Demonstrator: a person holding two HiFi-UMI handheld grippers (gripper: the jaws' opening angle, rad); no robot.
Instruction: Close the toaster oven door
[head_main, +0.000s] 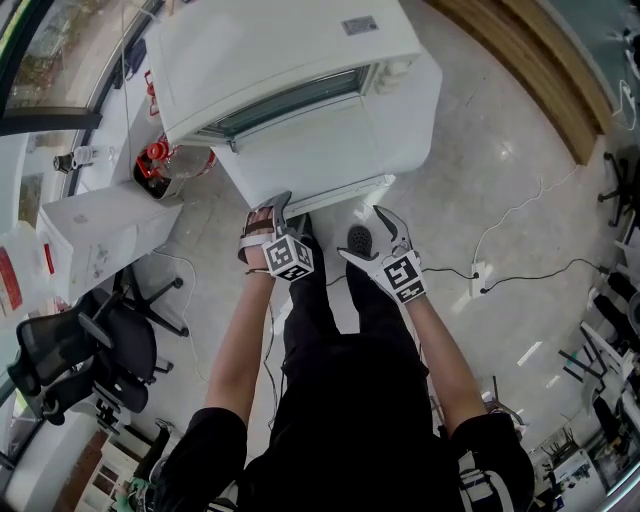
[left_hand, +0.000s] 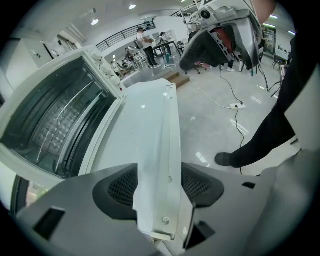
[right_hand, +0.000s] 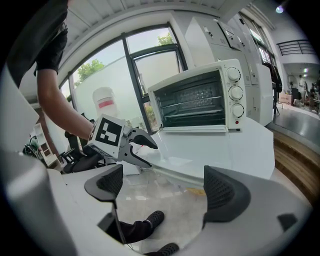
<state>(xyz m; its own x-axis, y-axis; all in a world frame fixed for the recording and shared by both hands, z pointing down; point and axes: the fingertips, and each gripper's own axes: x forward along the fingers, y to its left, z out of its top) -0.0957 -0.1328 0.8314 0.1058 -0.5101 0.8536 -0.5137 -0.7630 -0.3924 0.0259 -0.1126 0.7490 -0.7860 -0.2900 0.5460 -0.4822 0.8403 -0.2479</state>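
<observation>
**Head view.** The toaster oven (head_main: 290, 45) stands toward the far side of the white bench (head_main: 330, 160). Its door (head_main: 290, 105) appears let down. The glazed strip runs crosswise, roughly parallel to the near bench edge. The left tool (head_main: 268, 218) sits at that near edge. The right tool (head_main: 365, 235) hangs just off it, over the floor. Both are well apart from the door, which lies straight ahead of them.

**Left gripper view.** The jaws stand wide, astride the bench edge, with the pads flanking the slab. No firm clamp is evident. The oven cavity and its rack (left_hand: 60, 120) lie open to view, ahead and to the left.

**Right gripper view.** The jaws are wide and empty, with only the floor and the person's shoe (right_hand: 150, 220) showing beyond them. The oven faces this tool from across the bench top, its knobs (right_hand: 235, 92) on the right.

**Assessment.** The left tool looks slightly nearer the door but is taken up with the bench edge, while the right is free. In my judgement, either tool must travel forward over the bench, catch the door's front lip and swing it up about its long crosswise axis.
</observation>
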